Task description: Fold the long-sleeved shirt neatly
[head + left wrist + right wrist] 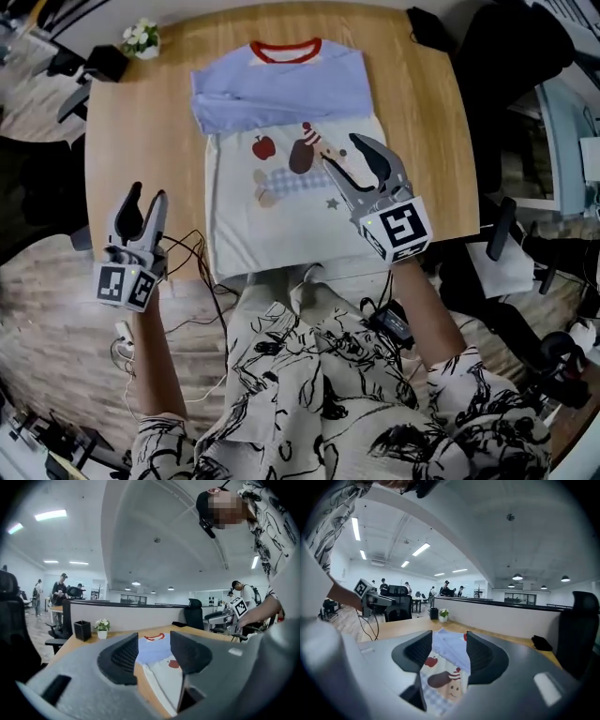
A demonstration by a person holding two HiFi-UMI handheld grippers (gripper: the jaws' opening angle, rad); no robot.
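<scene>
The long-sleeved shirt (281,159) lies flat on the wooden table (427,122), red collar at the far side. Its light blue sleeves are folded across the chest, above a white body with a cartoon print. My left gripper (145,195) hovers off the table's near left corner, apart from the shirt, open and empty. My right gripper (347,155) hangs above the shirt's lower right part, also open with nothing between its fingers. In the left gripper view the shirt (152,652) shows through the gap of the left gripper (154,654). The right gripper view shows the print (443,679) below the open right gripper (449,645).
A small pot of white flowers (141,37) and a black box (105,62) stand at the table's far left corner. A black pouch (429,28) lies at the far right edge. Cables (192,258) hang by the near edge. Office chairs stand around the table.
</scene>
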